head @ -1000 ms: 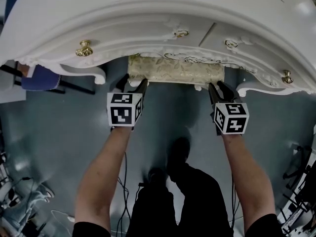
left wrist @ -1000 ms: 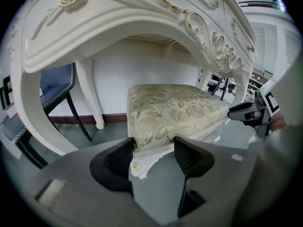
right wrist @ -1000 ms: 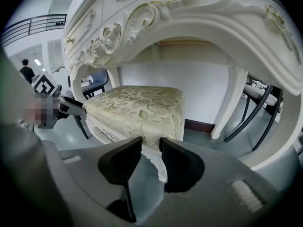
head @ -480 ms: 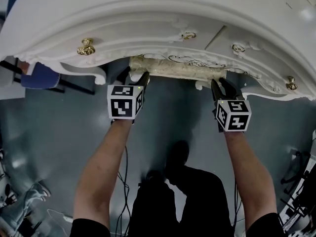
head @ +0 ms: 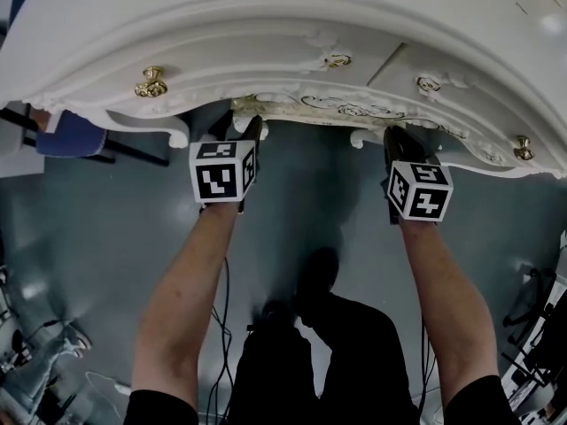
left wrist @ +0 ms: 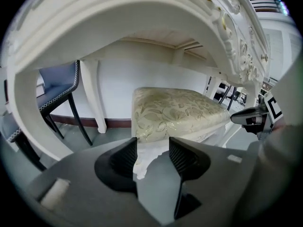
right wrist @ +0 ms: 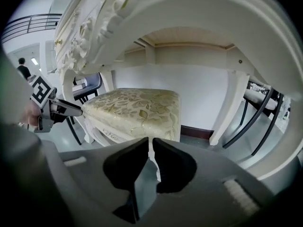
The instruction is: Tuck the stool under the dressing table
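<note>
Gold-brocade stool (left wrist: 175, 110) sits almost wholly under the dressing table (head: 266, 25), straight ahead of both claws with its long side across them, the left claw (left wrist: 152, 145) just closing yet apart round a front leg, the right claw (right wrist: 150, 143) just narrowed to a slit, gripping nothing.
</note>
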Motion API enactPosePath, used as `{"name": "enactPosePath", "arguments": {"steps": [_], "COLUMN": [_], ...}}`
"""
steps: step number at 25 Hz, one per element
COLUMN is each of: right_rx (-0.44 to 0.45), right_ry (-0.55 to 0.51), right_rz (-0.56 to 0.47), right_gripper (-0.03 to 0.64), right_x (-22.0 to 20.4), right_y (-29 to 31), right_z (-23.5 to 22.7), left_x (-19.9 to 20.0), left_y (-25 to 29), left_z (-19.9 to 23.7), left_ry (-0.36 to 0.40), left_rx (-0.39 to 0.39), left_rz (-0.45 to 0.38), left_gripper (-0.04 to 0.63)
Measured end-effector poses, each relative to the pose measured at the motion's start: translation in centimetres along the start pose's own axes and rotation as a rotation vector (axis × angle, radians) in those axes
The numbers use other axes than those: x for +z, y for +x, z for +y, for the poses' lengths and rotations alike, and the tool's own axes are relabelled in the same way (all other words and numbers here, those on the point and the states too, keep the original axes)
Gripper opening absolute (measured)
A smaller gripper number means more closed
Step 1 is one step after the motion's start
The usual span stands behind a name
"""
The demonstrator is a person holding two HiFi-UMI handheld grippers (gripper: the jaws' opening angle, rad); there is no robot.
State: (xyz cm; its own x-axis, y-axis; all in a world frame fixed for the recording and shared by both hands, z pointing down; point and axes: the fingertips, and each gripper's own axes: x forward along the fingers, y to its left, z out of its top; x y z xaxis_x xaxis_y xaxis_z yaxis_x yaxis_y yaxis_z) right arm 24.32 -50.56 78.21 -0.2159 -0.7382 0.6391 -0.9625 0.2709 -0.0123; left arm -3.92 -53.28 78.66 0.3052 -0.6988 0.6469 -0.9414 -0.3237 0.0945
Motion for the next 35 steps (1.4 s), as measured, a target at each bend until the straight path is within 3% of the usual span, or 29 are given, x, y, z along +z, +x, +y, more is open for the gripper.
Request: {"name": "enactPosePath", "arguments": {"steps": [3,6,11,15,21,28,35], "right_rx": [0.008,0.023,0.018,0.041,0.12,0.182,0.242], "right_ry": [0.013,0.056,0.019,0.036,0.018,0.106,0.18], "right_rz": [0.034,0.05,0.029,0.048,0.101,0.112,0.119], "right_gripper": [0.034,0.032,0.015,0.017,0.017,0.017,0.017], "right_x": [-1.1,-1.4,-0.6,0.1,-1.4,0.1,2.9], "right_y": [0.0,1.0,2.1,2.5,-3.1,-10.0,-16.8], "right_z": [0.2,-0.2,-0.8,-1.1,1.9,5.3,7.2], "left_x": [-1.3,-1.1,0.1,0.6,-0.8,0.8,5.9], "left_y": [-0.3,0.2,1.4,1.6,-2.1,-9.1,-15.9], "left_z": [-0.5,-1.2,-0.8,-0.4,-3.6,-5.9,-6.7], "left_ry": [-0.002,0.023,-0.001,0.024,0.008,-0.02,-0.143], "left_rx": [-0.035,-0.069,-0.045,-0.022,-0.066,-0.107,-0.104], "left_rz": [0.033,0.028,-0.006,0.002,0.041,0.055,0.018], "left_gripper": [0.143,0.141,0.118,0.1,0.086,0.052,0.017]}}
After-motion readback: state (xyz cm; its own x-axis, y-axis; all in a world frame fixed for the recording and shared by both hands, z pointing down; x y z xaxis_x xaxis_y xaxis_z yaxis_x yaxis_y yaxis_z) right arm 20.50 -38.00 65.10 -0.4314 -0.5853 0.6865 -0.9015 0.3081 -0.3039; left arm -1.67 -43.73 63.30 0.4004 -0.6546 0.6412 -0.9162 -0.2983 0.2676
